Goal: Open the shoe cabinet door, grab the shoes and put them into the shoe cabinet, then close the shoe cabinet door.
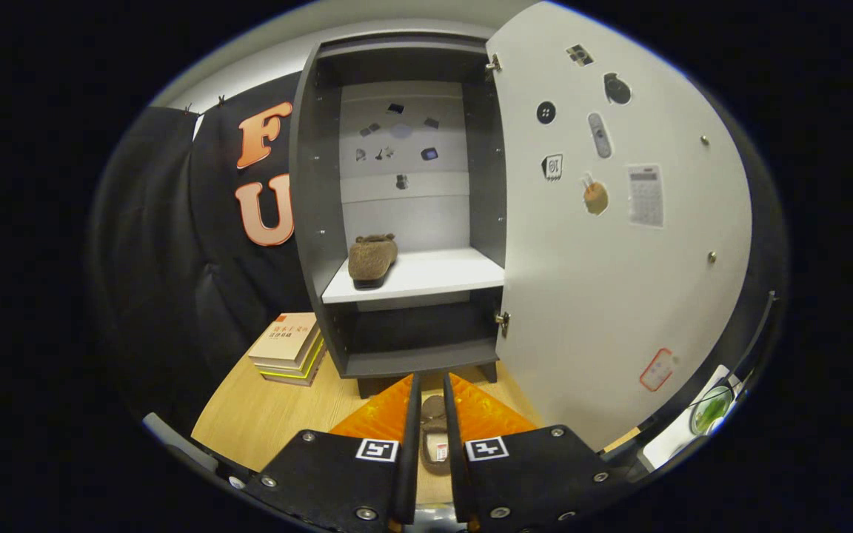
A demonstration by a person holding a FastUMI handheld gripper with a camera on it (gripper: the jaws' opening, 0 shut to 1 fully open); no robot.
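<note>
The gripper is pinching a brown shoe between its nearly closed fingers, just in front of the shoe cabinet. The cabinet door is standing wide open, and another brown shoe is sitting on the white shelf inside.

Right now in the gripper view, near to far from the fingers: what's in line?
gripper, fingers nearly closed around a brown slipper on the wooden table → cabinet base → white shelf with the second slipper → back panel.
</note>
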